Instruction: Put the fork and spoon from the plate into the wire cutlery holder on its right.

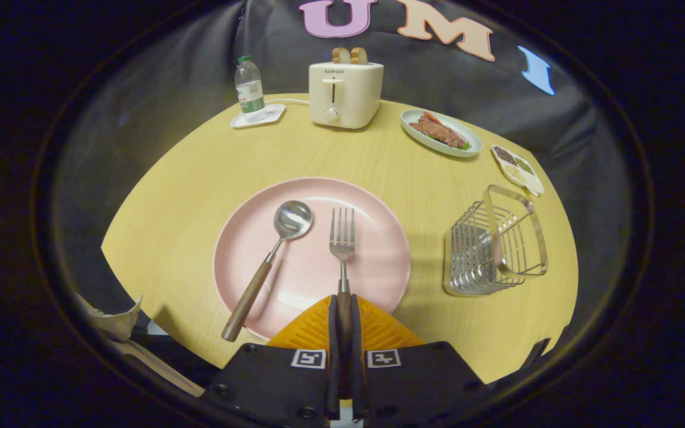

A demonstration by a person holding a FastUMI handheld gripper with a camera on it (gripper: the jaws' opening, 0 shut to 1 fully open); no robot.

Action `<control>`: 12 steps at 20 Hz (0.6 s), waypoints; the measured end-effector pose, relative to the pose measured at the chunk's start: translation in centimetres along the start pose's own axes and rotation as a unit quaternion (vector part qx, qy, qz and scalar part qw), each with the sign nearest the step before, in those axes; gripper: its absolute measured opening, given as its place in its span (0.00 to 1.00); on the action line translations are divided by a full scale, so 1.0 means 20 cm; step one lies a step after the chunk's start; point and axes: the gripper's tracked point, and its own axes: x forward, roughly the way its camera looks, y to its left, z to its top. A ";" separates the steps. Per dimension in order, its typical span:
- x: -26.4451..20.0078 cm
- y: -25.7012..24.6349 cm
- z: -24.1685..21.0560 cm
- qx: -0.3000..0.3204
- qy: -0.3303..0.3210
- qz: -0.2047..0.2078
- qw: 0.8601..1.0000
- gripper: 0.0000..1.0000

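Note:
A pink plate (pixel 372 261) lies on the round wooden table just ahead of my fingers. On it a fork (pixel 342 238) points away from me, tines toward the toaster. Its dark handle runs back between my two fingers, and my gripper (pixel 343 306) is shut on that handle. A spoon (pixel 277 249) with a wooden handle lies to the fork's left, slanting, its handle end hanging over the plate's near rim. The wire cutlery holder (pixel 491 249) stands to the right of the plate, empty as far as I can see.
Beyond the plate stand a toaster (pixel 345 95) with bread in it, a water bottle (pixel 249 86) on a white coaster, a dish of food (pixel 440 134) and a small divided dish (pixel 518 169). The table's edge curves close behind the holder.

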 end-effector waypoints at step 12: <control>-0.25 -0.38 0.22 -0.017 -0.002 -0.002 1.000 0.11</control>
